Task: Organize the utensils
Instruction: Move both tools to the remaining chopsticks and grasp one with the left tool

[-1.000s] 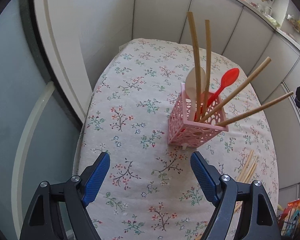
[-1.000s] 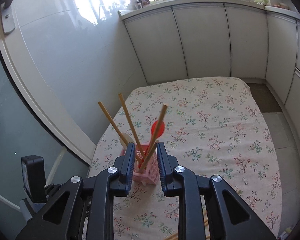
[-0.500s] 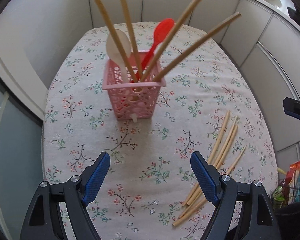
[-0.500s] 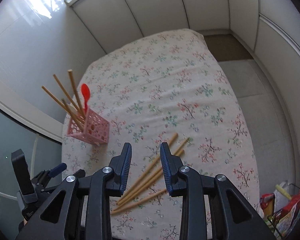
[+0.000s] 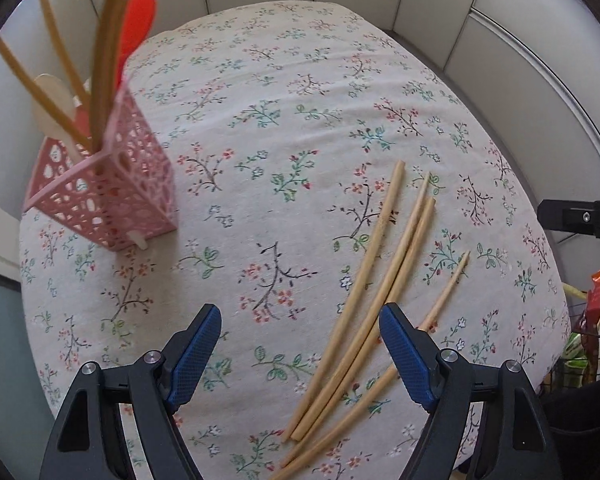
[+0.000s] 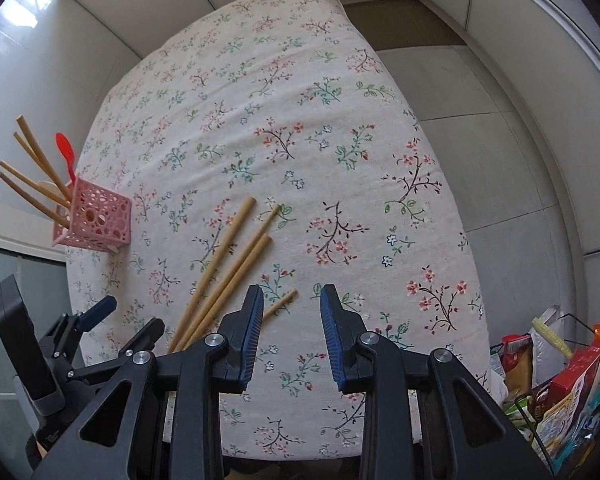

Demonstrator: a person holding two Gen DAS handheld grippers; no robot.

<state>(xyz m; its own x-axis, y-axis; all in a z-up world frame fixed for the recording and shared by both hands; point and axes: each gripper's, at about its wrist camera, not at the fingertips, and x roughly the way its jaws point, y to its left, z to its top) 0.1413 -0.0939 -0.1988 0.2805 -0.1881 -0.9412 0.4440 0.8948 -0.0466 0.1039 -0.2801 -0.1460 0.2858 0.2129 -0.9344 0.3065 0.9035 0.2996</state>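
Note:
A pink perforated holder point(image 5: 104, 196) point(image 6: 96, 222) stands near the table's left edge with several wooden chopsticks, a red spoon point(image 5: 136, 28) and a pale spoon in it. Several loose wooden chopsticks point(image 5: 384, 280) point(image 6: 228, 260) lie on the floral tablecloth point(image 5: 292, 128). My left gripper point(image 5: 300, 344) hovers above their near ends; its jaws are closing with nothing between them. My right gripper point(image 6: 291, 320) hangs just right of the loose chopsticks, its jaws a narrow gap apart and empty. The left gripper point(image 6: 100, 312) also shows at the lower left of the right wrist view.
White cabinet fronts point(image 6: 520, 60) surround the table on the far and right sides. A wire basket with snack packets point(image 6: 560, 380) sits beside the table's near right corner. A glass panel point(image 6: 20, 280) lies beyond the left edge.
Both grippers swung from the pink holder toward the loose chopsticks and sank closer to the cloth. The holder slid to the left of each view. The left jaws narrowed slightly.

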